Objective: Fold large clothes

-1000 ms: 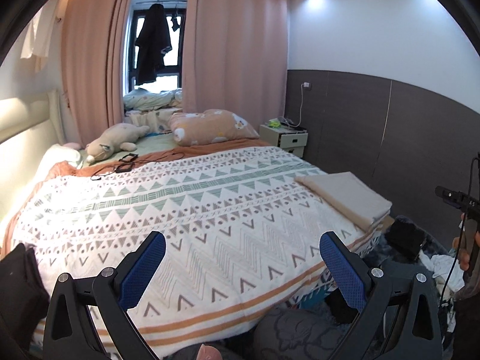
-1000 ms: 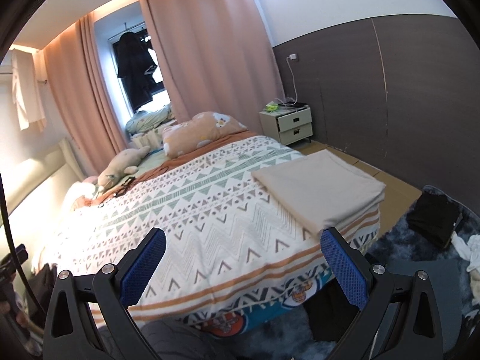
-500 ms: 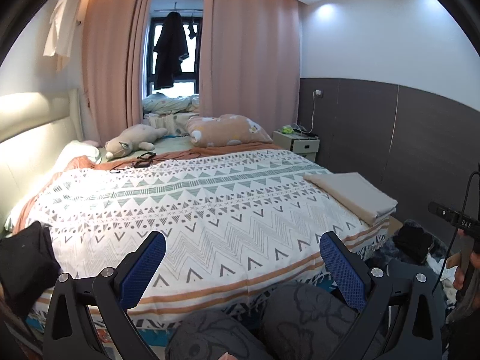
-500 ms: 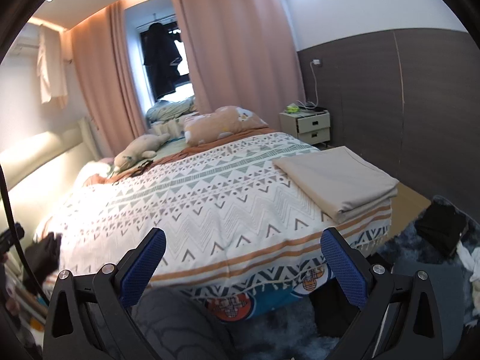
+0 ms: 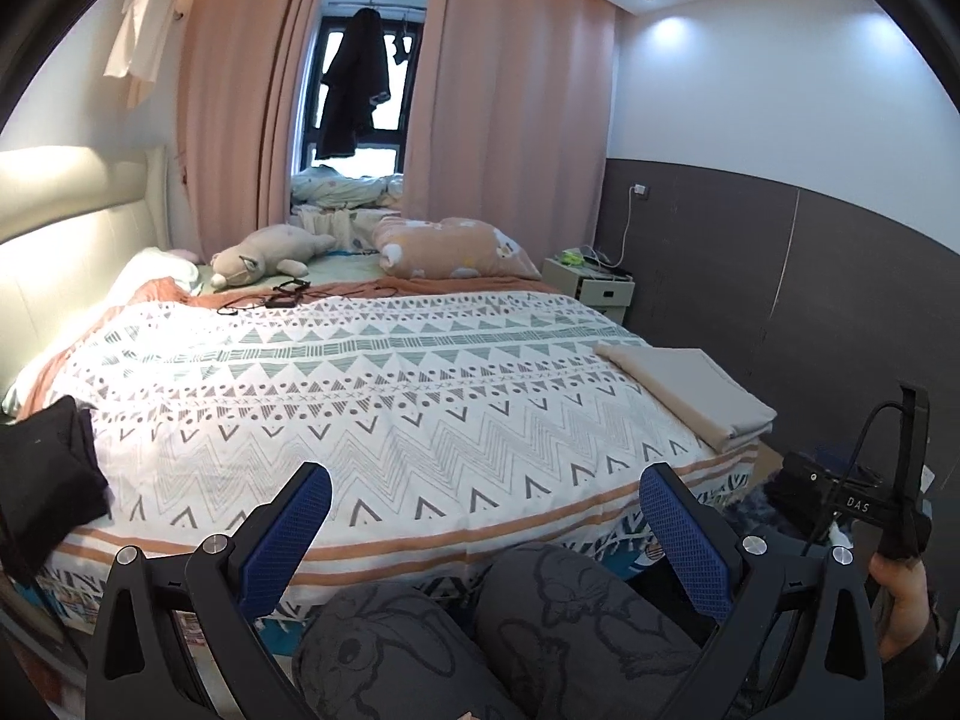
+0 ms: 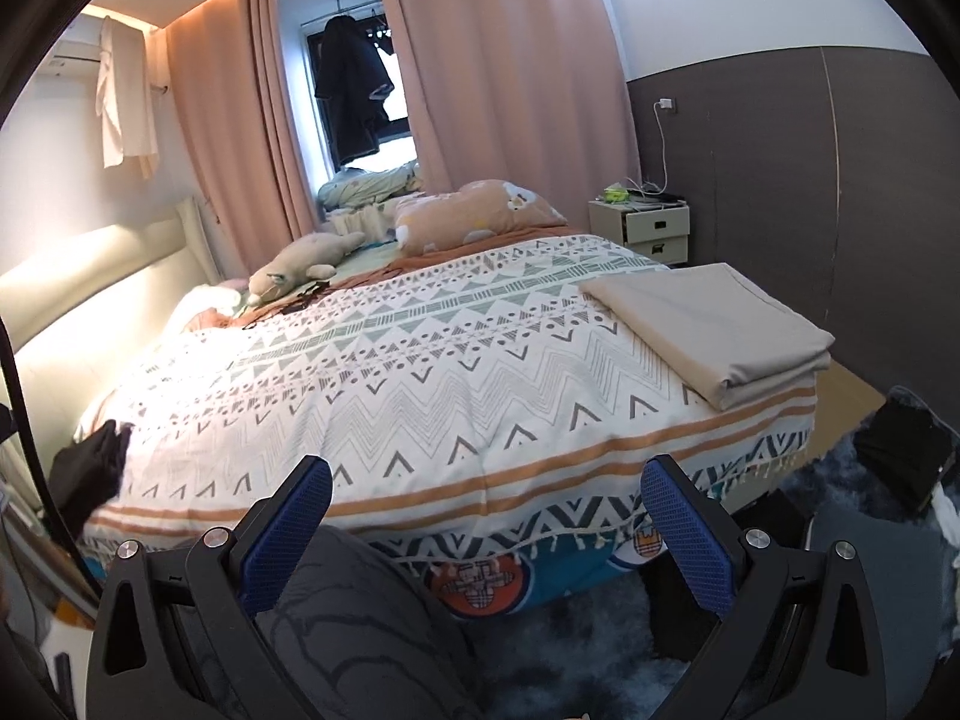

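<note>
A folded beige cloth point(image 5: 690, 390) lies on the right front corner of the bed; it also shows in the right wrist view point(image 6: 714, 324). A black garment point(image 5: 42, 474) sits on the bed's left front corner, seen too in the right wrist view point(image 6: 90, 474). My left gripper point(image 5: 483, 516) is open and empty, held back from the foot of the bed above the person's knees. My right gripper point(image 6: 486, 510) is open and empty, also short of the bed's front edge.
The bed carries a patterned white cover point(image 5: 372, 396), a plush toy point(image 5: 264, 255) and a pillow point(image 5: 456, 246) at the far end. A nightstand point(image 6: 645, 228) stands at the far right. Dark clothes point(image 6: 906, 456) lie on the floor at right. The person's knees point(image 5: 510, 624) are below the grippers.
Both grippers have pulled back and lifted away from the bed, so more of the foot edge and the person's knees show. Both stay open.
</note>
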Motion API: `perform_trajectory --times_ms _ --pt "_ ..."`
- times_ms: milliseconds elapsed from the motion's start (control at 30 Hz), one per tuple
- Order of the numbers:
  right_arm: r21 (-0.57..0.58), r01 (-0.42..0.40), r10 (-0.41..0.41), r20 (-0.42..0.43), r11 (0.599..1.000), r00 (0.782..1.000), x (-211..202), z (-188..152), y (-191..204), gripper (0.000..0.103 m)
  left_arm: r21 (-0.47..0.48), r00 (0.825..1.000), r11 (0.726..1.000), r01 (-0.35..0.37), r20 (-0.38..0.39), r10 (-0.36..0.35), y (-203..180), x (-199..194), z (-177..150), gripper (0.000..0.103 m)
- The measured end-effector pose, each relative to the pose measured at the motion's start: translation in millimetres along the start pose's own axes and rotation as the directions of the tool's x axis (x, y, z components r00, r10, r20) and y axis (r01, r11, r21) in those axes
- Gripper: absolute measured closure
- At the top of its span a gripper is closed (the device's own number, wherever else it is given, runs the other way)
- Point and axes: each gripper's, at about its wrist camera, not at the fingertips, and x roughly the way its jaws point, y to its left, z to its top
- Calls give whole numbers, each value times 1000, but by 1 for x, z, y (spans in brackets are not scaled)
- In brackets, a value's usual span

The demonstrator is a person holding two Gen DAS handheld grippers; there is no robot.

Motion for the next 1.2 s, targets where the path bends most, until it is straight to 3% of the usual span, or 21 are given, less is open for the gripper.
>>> perform_trajectory --times_ms 700,1200 --pt "-28 5 -5 15 1000 1000 -7 -1 9 0 -17 1000 1000 -11 -2 11 6 -7 -4 1" --pt "-34 -7 8 24 999 1000 -27 -5 18 0 -42 999 999 -24 26 26 16 -36 -18 0"
